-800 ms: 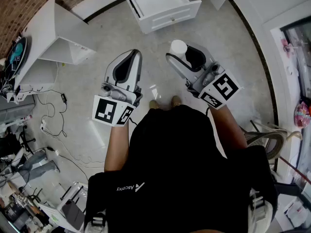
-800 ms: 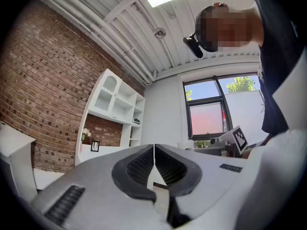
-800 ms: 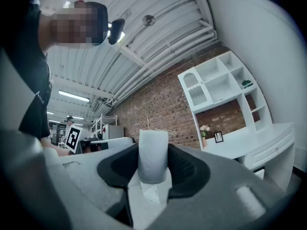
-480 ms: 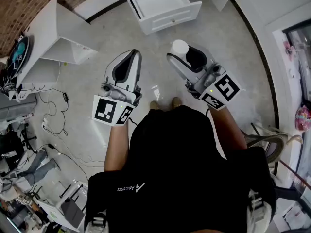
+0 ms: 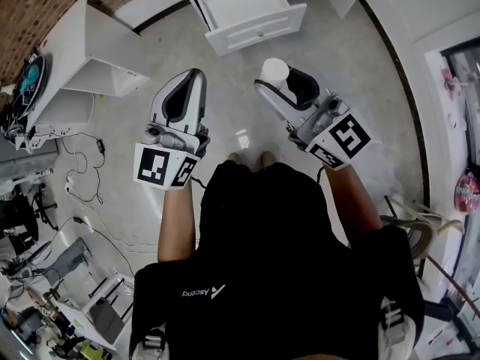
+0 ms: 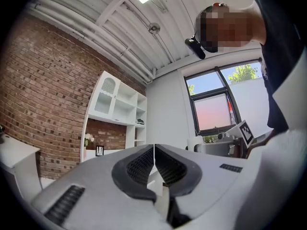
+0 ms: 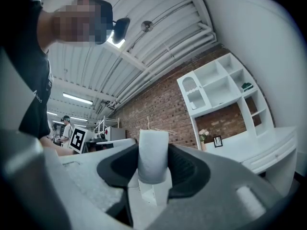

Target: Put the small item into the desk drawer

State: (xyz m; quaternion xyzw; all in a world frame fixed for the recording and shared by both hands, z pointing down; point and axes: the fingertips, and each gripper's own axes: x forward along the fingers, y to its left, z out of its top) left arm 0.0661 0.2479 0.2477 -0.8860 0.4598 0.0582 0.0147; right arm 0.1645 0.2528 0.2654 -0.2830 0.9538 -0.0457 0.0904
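Head view, looking steeply down. Grey concrete floor [image 5: 367, 96] fills most of the frame. The person's black shirt [image 5: 277, 268] is at the bottom. White shelf unit [image 5: 82, 51] at upper left, against a brick wall [image 5: 37, 2]. White desk drawer [image 5: 259, 30] stands pulled open at top centre, ahead of both grippers and well apart from them.

Left gripper [image 5: 196, 75]: jaws pressed together, nothing between them (confirmed in the left gripper view).

Right gripper [image 5: 283, 78]: jaws spread wide and clamped on a small white cylinder [image 5: 274, 72]. In the right gripper view the cylinder stands upright between the dark pads, with its top above them. It is over the floor, short of the drawer.
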